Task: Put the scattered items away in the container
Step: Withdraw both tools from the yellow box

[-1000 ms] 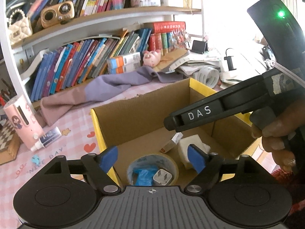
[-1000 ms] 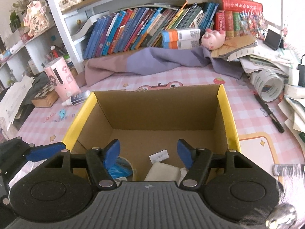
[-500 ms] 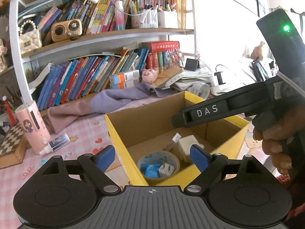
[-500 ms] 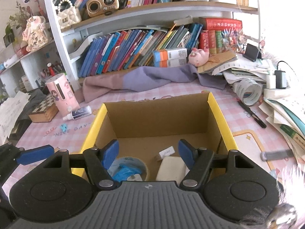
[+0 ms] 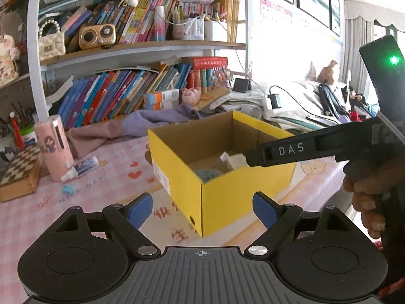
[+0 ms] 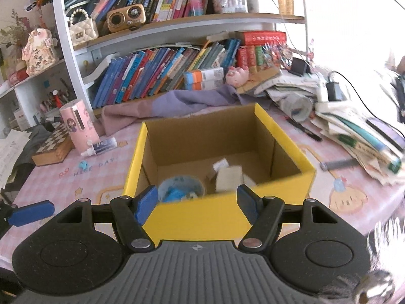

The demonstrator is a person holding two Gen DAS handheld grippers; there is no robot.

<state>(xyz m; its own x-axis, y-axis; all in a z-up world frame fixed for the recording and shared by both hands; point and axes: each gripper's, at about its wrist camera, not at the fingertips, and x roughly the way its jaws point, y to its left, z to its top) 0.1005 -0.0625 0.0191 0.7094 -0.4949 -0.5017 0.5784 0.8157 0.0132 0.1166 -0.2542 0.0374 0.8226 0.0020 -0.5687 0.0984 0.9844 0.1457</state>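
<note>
A yellow cardboard box (image 5: 227,197) (image 6: 202,217) stands open on the pink checked table. Inside lie a tape roll (image 6: 181,186) with a blue item in its hole, a white block (image 6: 227,179) and a small white stick (image 6: 220,163). My left gripper (image 5: 202,209) hovers before the box's near corner, open and empty. My right gripper (image 6: 197,201) is held before the box's front wall, open and empty too. In the left wrist view one of its black fingers (image 5: 291,149), marked DAS, reaches over the box, held by a hand (image 5: 367,202).
Left of the box lie a small bottle (image 6: 101,147), a tiny blue piece (image 6: 83,163), a pink cylinder (image 6: 78,126) and a chessboard case (image 6: 53,147). On the right are a pen (image 6: 303,129), a clear tape roll (image 6: 298,106), a grey strip (image 6: 339,163) and stacked papers (image 6: 359,131). Bookshelves line the back.
Both grippers have drawn back from above the box, so its outer walls now show. The left jaws stand a little wider than a second ago.
</note>
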